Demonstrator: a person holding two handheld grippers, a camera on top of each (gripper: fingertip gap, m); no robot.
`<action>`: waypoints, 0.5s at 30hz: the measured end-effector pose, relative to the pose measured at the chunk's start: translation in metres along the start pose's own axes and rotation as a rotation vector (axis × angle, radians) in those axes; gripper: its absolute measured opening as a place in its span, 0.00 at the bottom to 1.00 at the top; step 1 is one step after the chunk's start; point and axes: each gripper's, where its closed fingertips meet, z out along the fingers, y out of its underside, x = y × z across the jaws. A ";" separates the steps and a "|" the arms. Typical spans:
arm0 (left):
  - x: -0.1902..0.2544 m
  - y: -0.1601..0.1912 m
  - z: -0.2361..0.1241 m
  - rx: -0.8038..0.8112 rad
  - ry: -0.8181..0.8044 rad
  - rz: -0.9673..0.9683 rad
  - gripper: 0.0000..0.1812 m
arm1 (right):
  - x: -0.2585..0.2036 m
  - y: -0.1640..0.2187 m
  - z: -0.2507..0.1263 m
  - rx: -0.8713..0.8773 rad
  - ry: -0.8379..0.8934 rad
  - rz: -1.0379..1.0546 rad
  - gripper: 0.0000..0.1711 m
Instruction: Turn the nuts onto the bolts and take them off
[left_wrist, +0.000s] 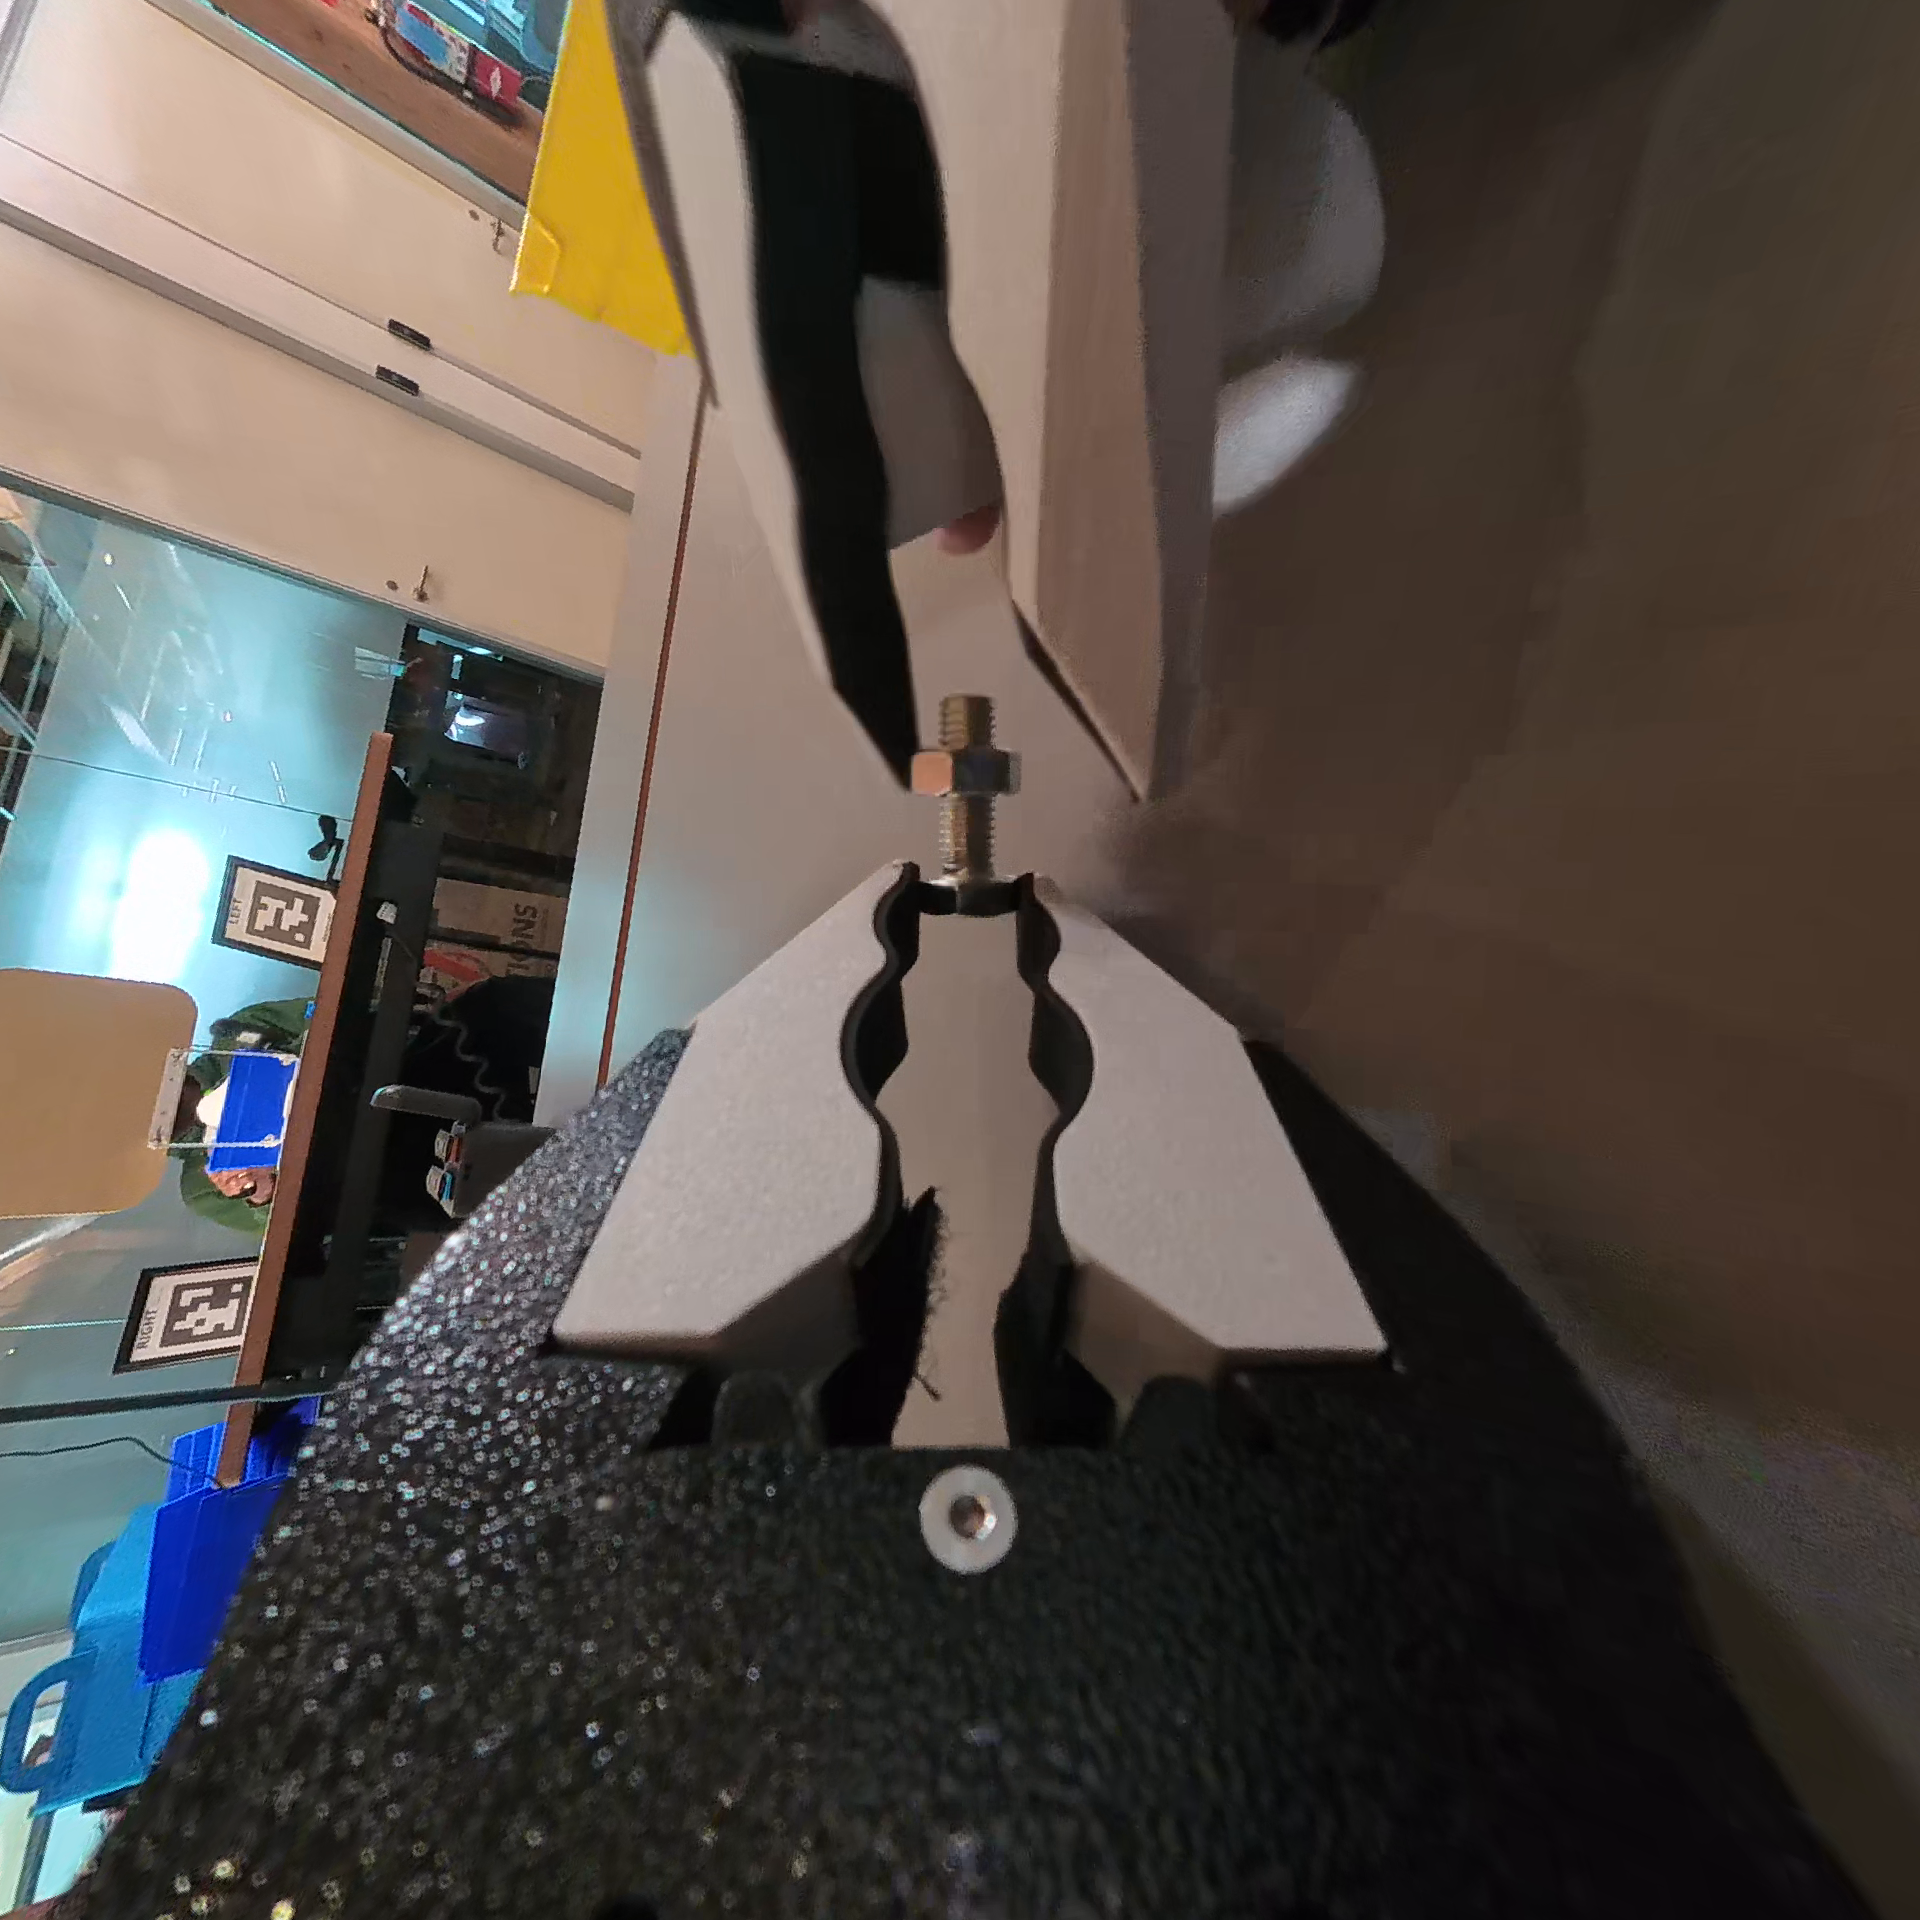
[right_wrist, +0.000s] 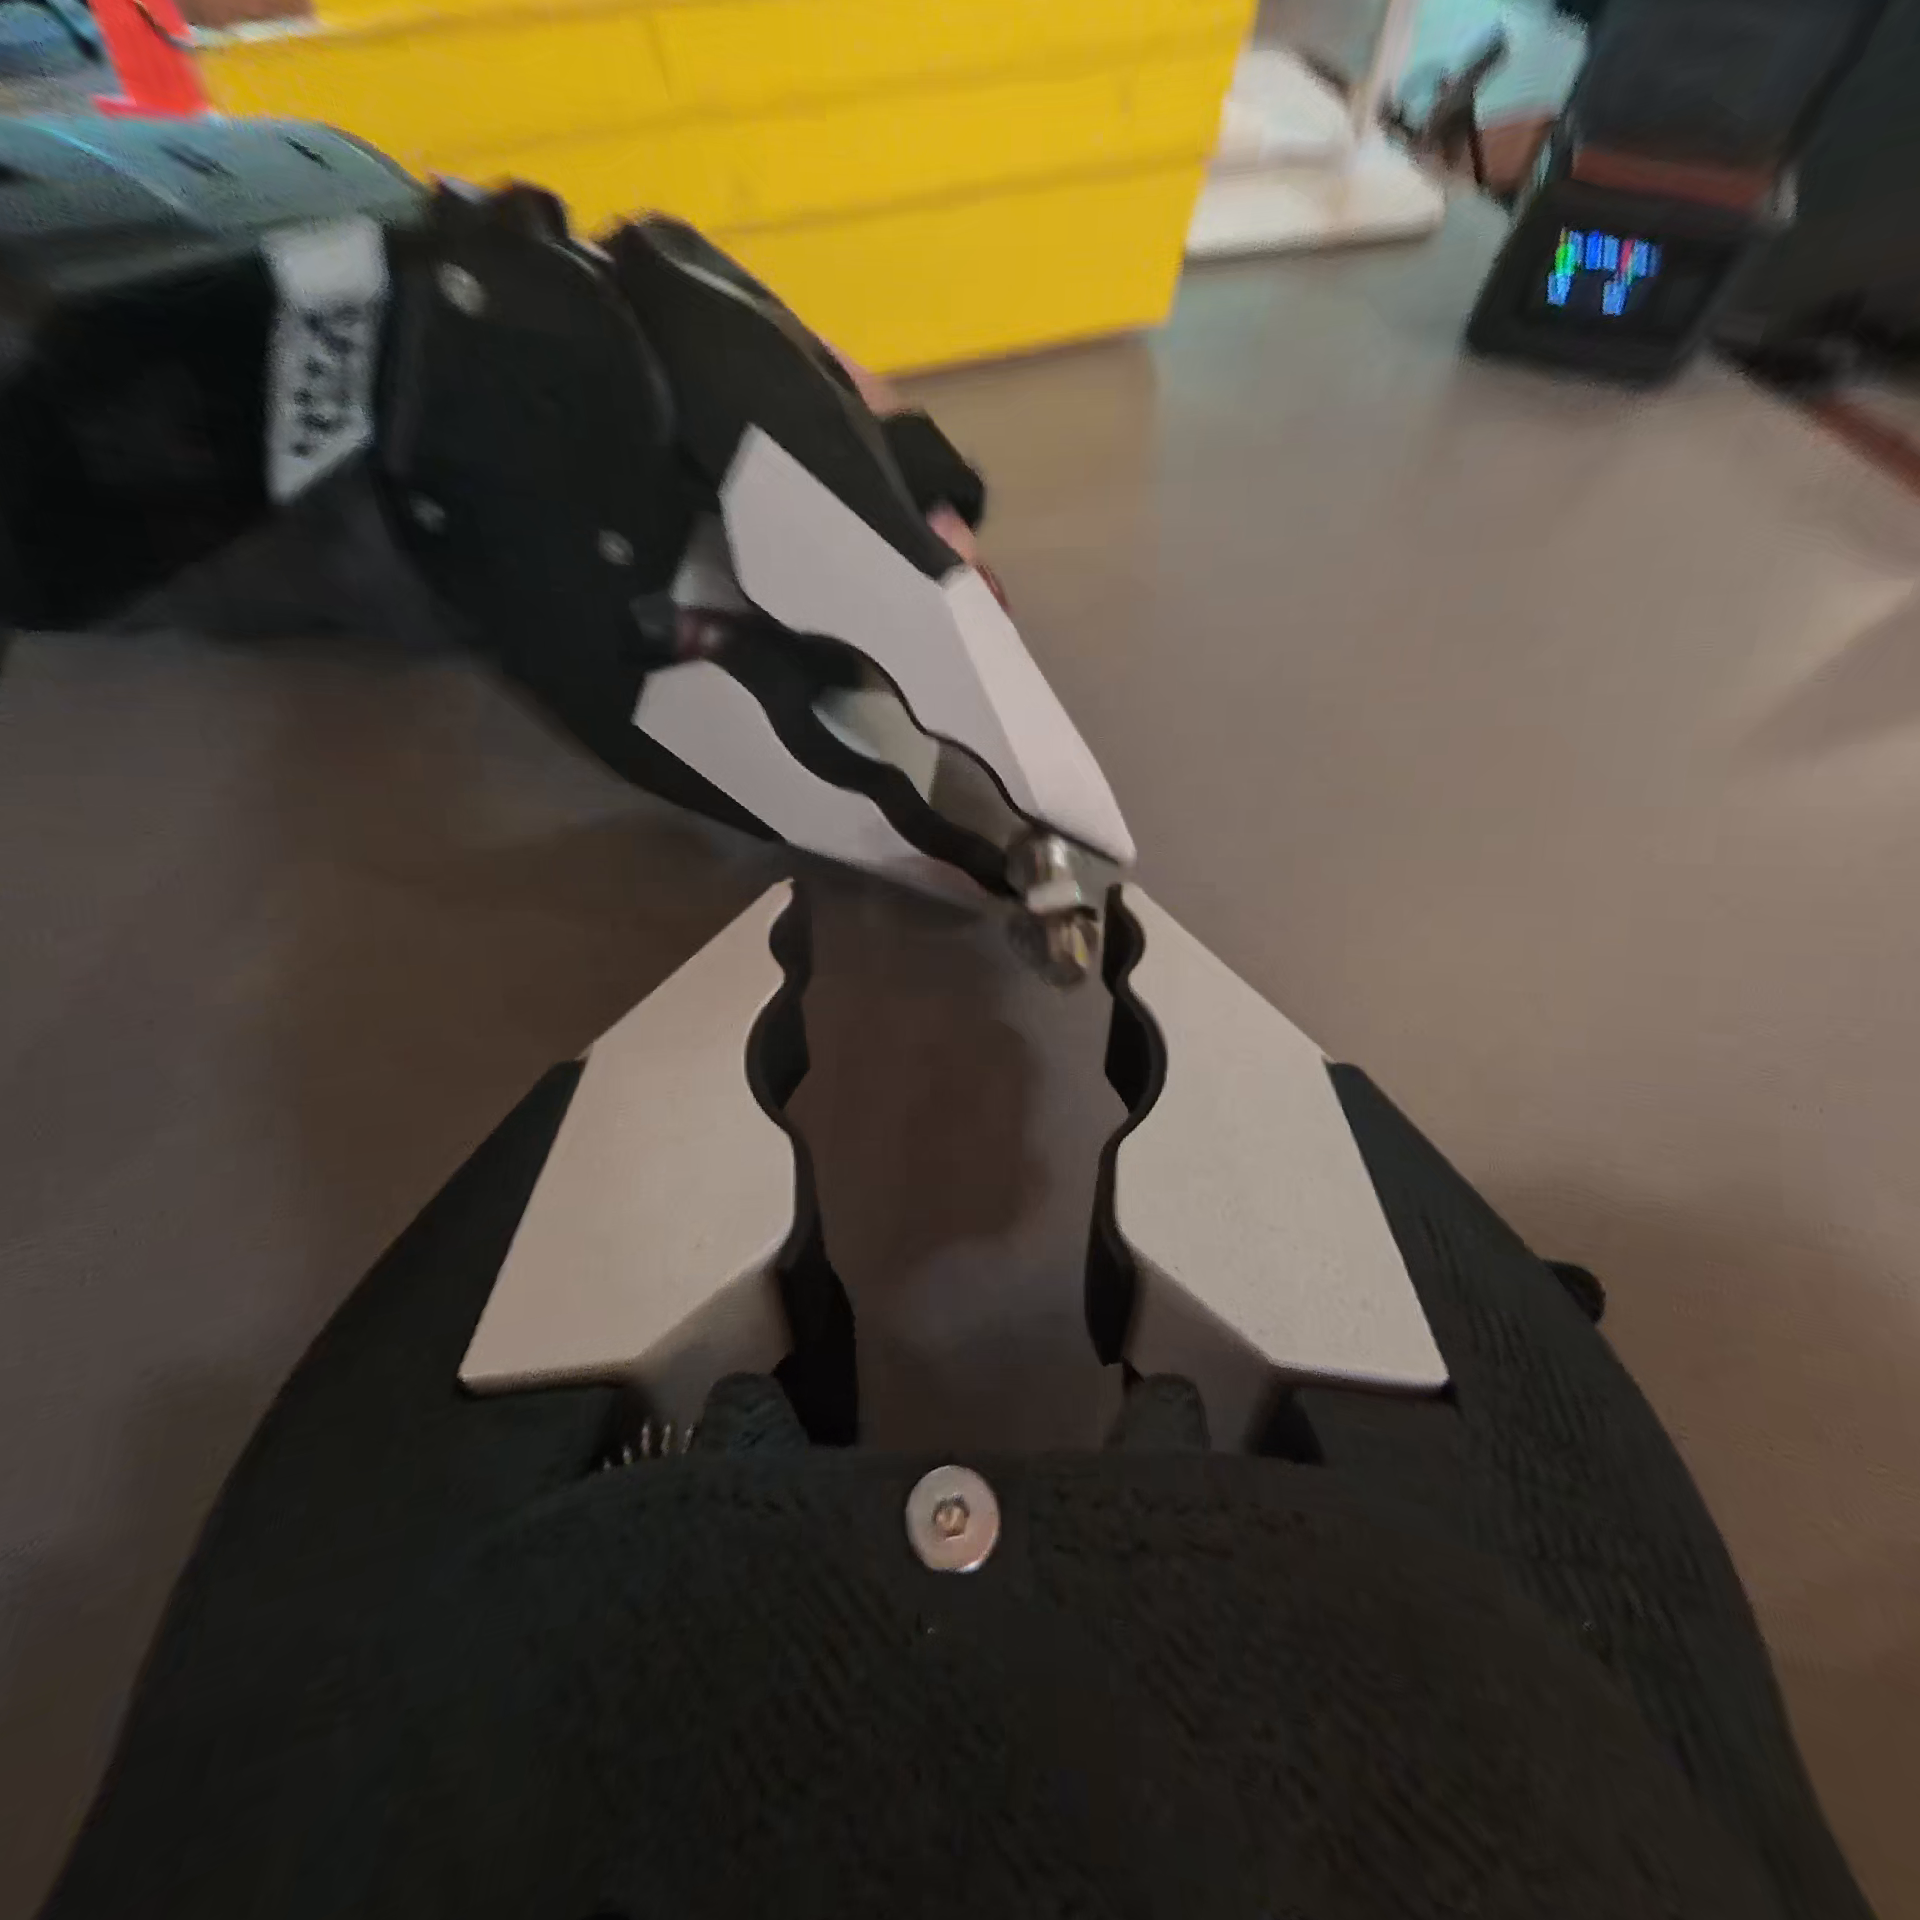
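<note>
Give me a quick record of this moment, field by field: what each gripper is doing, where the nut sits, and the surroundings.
left gripper: shut on the bolt's head
bolt: threaded shank sticks out past the fingertips
nut: partway along the thread, thread showing on both sides
right gripper: open, one fingertip beside the nut, not clamping it
table: grey-brown, beneath both grippers
yellow bin: at the far side of the table
</note>
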 end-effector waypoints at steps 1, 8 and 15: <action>0.000 0.000 0.000 -0.001 0.000 0.000 0.09 | 0.004 0.007 0.001 -0.037 0.008 0.043 0.34; -0.001 0.001 0.001 0.000 0.001 -0.018 0.09 | -0.017 -0.011 0.001 0.070 -0.045 -0.117 0.35; -0.002 0.002 0.001 -0.002 -0.001 -0.018 0.09 | 0.004 0.015 0.001 -0.099 0.012 0.058 0.36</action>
